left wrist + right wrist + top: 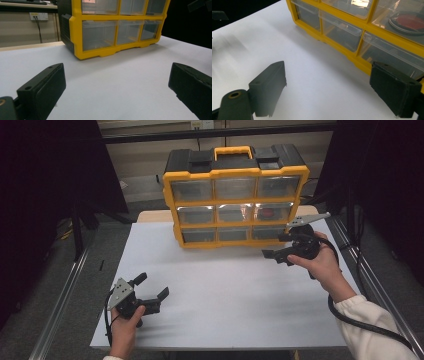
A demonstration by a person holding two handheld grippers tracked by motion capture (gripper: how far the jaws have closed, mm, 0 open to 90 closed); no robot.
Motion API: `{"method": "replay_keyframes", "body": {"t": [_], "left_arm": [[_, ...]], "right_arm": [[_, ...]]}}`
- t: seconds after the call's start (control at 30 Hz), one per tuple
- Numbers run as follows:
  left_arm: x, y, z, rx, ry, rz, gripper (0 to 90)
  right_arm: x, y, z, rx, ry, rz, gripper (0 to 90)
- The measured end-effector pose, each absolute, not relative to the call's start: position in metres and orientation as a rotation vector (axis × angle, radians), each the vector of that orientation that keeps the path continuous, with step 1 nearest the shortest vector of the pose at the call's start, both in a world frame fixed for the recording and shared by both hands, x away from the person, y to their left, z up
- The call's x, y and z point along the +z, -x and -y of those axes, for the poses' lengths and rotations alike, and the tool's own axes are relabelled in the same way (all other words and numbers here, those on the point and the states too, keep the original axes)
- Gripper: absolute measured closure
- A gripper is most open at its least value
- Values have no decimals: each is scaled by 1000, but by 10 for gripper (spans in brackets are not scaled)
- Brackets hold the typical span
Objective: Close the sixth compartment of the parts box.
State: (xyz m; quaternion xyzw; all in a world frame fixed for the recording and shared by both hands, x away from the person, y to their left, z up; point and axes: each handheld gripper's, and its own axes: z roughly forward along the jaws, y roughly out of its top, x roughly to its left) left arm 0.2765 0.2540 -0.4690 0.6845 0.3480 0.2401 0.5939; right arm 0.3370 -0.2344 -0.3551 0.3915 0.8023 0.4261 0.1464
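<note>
A yellow and black drawer cabinet point(235, 195) with clear drawers stands at the far middle of the white table point(225, 290). A red round object point(268, 213) lies in its middle-row right drawer, and it also shows through the clear front in the right gripper view point(409, 21). My right gripper point(276, 246) hovers just in front of the cabinet's lower right corner, open with nothing between its jaws point(328, 85). My left gripper point(152, 285) rests low near the table's front left, open and empty point(117, 82), facing the cabinet point(115, 27).
A metal rail point(360, 265) runs along the right side of the table and another point(65, 290) along the left. Black cables trail from both grippers. Dark curtains flank the scene. A wall socket point(38, 16) sits behind the cabinet.
</note>
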Motion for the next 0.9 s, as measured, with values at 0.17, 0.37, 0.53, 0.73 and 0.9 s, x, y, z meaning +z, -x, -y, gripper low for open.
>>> {"method": "replay_keyframes", "body": {"t": [0.17, 0.37, 0.53, 0.73, 0.9], "left_arm": [[-469, -277, -254, 563, -1602, -799, 12], [-469, -276, -254, 561, -1599, -802, 12], [-469, -277, -253, 559, -1593, -805, 12], [-469, -277, -253, 559, -1592, -804, 12], [-469, -277, -254, 562, -1597, -800, 12]], "right_arm": [[-358, -334, 234, 1226, -1127, -2311, 131], [-364, -329, 234, 1234, -1118, -2319, 129], [-368, -325, 233, 1245, -1117, -2317, 128], [-374, -321, 233, 1256, -1112, -2325, 126], [-379, -317, 235, 1261, -1115, -2322, 124]]}}
